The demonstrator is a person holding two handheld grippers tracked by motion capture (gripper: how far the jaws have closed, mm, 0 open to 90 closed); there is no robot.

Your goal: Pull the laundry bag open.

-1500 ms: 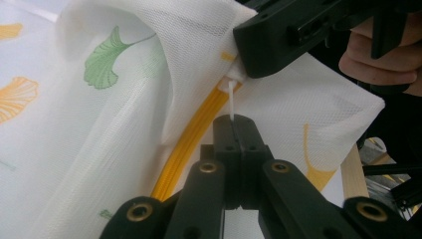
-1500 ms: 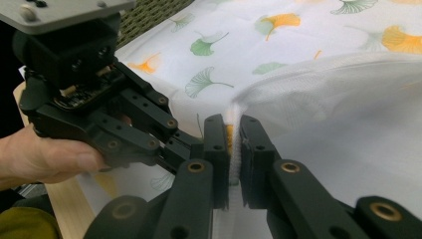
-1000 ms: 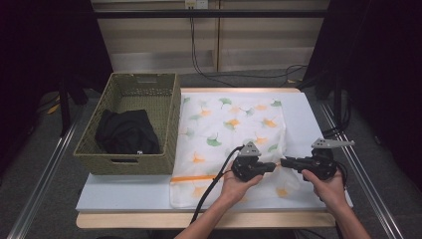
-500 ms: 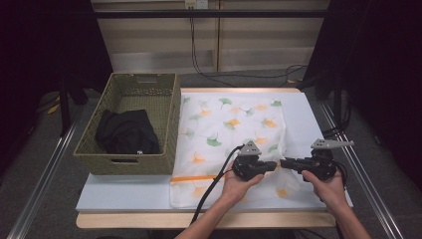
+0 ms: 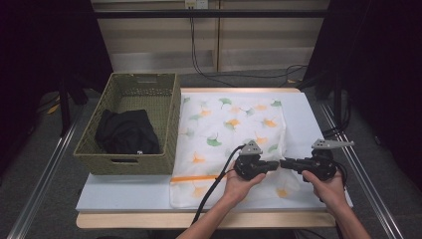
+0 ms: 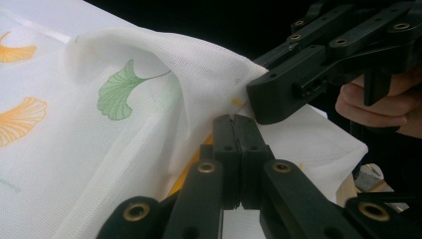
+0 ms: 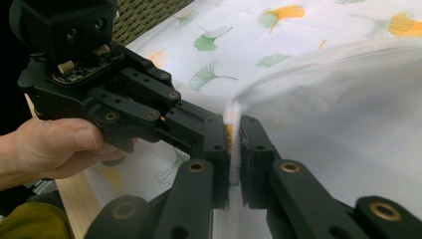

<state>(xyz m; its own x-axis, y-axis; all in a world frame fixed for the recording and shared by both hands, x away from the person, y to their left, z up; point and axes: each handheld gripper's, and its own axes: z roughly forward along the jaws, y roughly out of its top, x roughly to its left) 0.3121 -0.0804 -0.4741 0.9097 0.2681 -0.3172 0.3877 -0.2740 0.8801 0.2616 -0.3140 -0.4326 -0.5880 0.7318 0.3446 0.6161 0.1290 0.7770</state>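
A white cloth (image 5: 229, 124) printed with green and orange ginkgo leaves lies spread on the table. Both grippers meet tip to tip over its front right part. My left gripper (image 5: 274, 164) points right and my right gripper (image 5: 284, 162) points left. In the right gripper view my right gripper (image 7: 234, 127) is shut on a raised fold of the cloth (image 7: 348, 99), with an orange hem between its jaws. The left gripper (image 7: 219, 124) touches that same fold. In the left gripper view my left gripper (image 6: 234, 122) is shut at the cloth's (image 6: 149, 99) ridge, just below the right gripper (image 6: 256, 97).
A woven basket (image 5: 171, 104) holding a dark garment (image 5: 127, 132) stands left of the cloth. The table's wooden front edge (image 5: 149, 219) runs below the hands. A cable (image 5: 214, 186) trails from the left gripper across the cloth's front.
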